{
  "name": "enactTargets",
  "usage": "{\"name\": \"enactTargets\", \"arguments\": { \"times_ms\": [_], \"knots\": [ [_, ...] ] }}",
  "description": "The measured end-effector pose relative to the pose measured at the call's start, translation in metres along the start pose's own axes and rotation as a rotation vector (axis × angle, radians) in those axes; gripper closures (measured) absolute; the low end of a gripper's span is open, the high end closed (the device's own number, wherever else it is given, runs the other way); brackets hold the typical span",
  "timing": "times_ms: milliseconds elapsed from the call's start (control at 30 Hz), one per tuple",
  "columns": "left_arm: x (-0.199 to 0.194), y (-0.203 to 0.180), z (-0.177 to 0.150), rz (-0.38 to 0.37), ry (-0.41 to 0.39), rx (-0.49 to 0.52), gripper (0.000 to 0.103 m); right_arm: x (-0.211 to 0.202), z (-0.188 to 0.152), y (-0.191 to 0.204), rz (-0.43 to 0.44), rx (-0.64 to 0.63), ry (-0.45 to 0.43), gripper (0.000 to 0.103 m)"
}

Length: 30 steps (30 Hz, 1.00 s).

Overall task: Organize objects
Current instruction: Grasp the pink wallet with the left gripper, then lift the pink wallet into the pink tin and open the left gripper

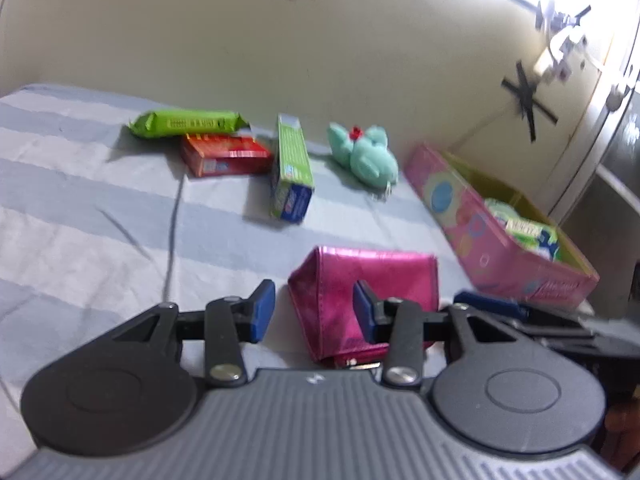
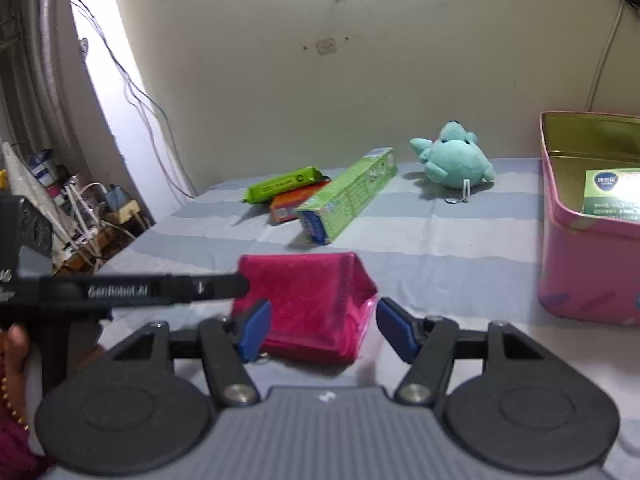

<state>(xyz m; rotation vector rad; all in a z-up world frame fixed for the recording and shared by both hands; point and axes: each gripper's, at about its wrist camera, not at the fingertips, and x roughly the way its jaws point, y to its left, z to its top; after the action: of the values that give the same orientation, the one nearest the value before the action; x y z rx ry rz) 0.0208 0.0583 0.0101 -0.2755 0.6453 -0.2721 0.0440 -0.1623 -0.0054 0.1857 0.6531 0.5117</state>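
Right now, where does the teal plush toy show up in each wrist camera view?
Left wrist view: the teal plush toy lies upper centre-right, near the wall, left of the pink tin.
Right wrist view: the plush sits upper right of centre, left of the tin.
Shared landmark: the green toothpaste box, left of the plush.

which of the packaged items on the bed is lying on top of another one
The green wrapped packet: its right end rests on the red box. The long green box lies directly on the sheet.
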Motion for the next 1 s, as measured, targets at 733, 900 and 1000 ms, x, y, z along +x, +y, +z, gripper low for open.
{"name": "enactTargets", "arguments": {
  "times_ms": [733,900,1000],
  "knots": [
    [-0.078,-0.271,0.196,-0.322,-0.372,0.411,0.077,-0.251,0.181,-0.034,-0.373,-0.37,-0.532,0.076],
    [-0.009,-0.304,0.185,-0.372,-0.336,0.38,0.074,-0.234,0.162,-0.103,-0.422,-0.272,-0.512,0.075],
    [0.065,-0.308,0.154,-0.314,-0.219,0.382,0.074,-0.182,0.136,-0.154,-0.414,-0.165,-0.399,0.075]
  ]
}}
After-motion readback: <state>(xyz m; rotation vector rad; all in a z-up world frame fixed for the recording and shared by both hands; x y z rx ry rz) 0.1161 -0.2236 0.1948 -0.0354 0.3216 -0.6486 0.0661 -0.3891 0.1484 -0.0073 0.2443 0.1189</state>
